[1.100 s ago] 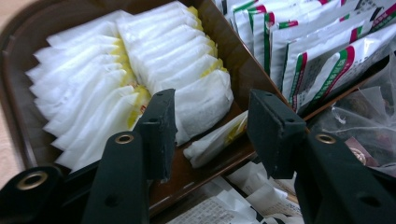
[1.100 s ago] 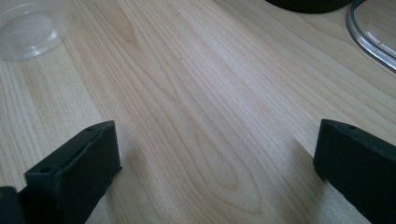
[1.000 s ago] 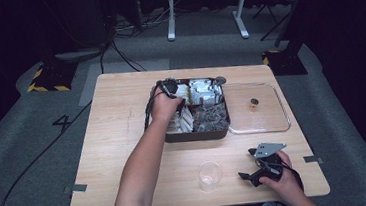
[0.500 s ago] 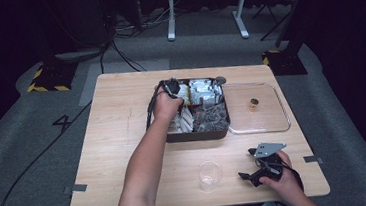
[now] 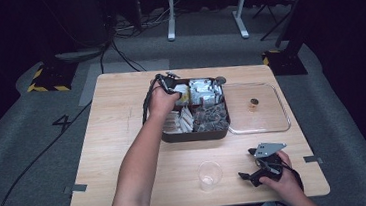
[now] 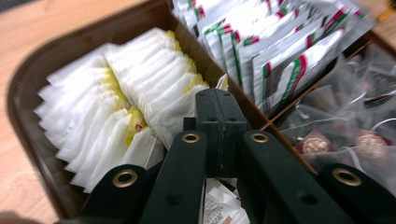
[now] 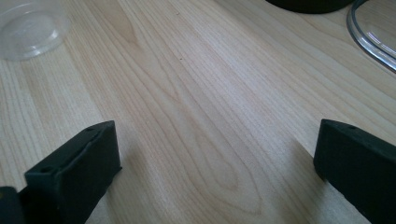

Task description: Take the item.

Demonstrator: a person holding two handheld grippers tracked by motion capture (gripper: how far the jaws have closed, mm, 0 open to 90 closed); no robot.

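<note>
A dark brown compartment tray (image 5: 194, 134) stands mid-table. It holds white sachets (image 6: 107, 107), red-and-green striped packets (image 6: 280, 51) and clear-wrapped tea bags (image 6: 345, 126). My left gripper (image 5: 169, 86) reaches into the tray's back left compartment. Its jaws are shut (image 6: 219, 100) among the white sachets, and a thin white sachet corner (image 6: 222, 82) pokes out at their tips. Near the table's front right my right gripper (image 5: 257, 169) rests low over bare wood. Its jaws stand wide open (image 7: 215, 158) with nothing between them.
A clear plastic cup (image 5: 210, 175) stands just left of the right gripper, and its rim shows at the upper left (image 7: 28, 28) in the right gripper view. A clear lid (image 5: 273, 120) lies right of the tray with a small brown object (image 5: 254, 104) on it.
The left hand has edged slightly toward the back of the tray. The right gripper has stayed where it was.
</note>
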